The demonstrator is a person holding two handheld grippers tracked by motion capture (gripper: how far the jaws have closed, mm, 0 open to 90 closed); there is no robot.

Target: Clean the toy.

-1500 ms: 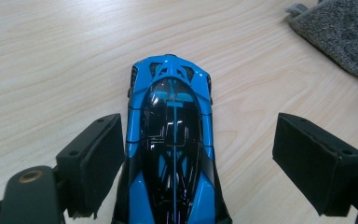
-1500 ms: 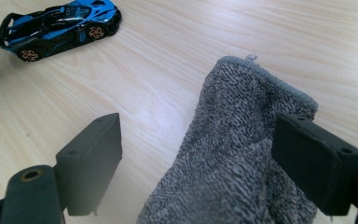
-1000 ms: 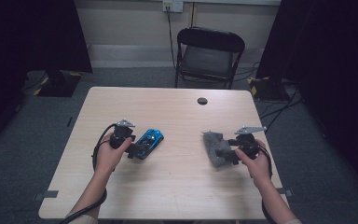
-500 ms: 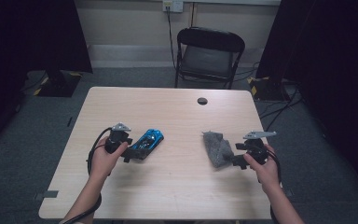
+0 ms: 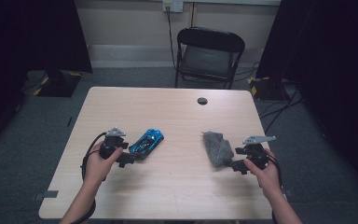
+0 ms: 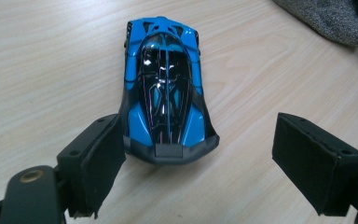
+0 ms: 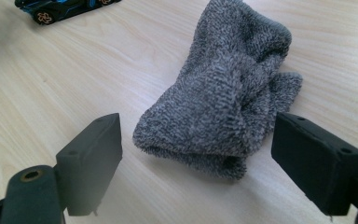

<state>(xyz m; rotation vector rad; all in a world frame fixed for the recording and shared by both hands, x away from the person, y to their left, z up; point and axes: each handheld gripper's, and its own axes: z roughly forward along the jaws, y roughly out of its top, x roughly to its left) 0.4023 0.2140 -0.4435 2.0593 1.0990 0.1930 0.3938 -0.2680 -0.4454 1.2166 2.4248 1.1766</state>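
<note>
A blue and black toy car (image 5: 148,141) lies on the pale wooden table (image 5: 168,112), left of centre. My left gripper (image 5: 130,157) sits just behind the car's near end, open. In the left gripper view the car (image 6: 165,88) points away; my left gripper (image 6: 200,170) has one pad (image 6: 95,161) by the car's corner and the other well apart. A crumpled grey cloth (image 5: 216,148) lies right of centre. My right gripper (image 5: 237,164) is at its near end, open. In the right gripper view the cloth (image 7: 223,102) reaches down between the wide jaws of my right gripper (image 7: 200,163), untouched.
A small black round disc (image 5: 202,101) sits near the table's far edge. A black folding chair (image 5: 209,51) stands behind the table. Cables run over the grey floor at the right. The car (image 7: 60,7) also shows at the top left of the right gripper view.
Both hands have drawn back a little toward the near edge and outward. The car and the cloth lie where they were.
</note>
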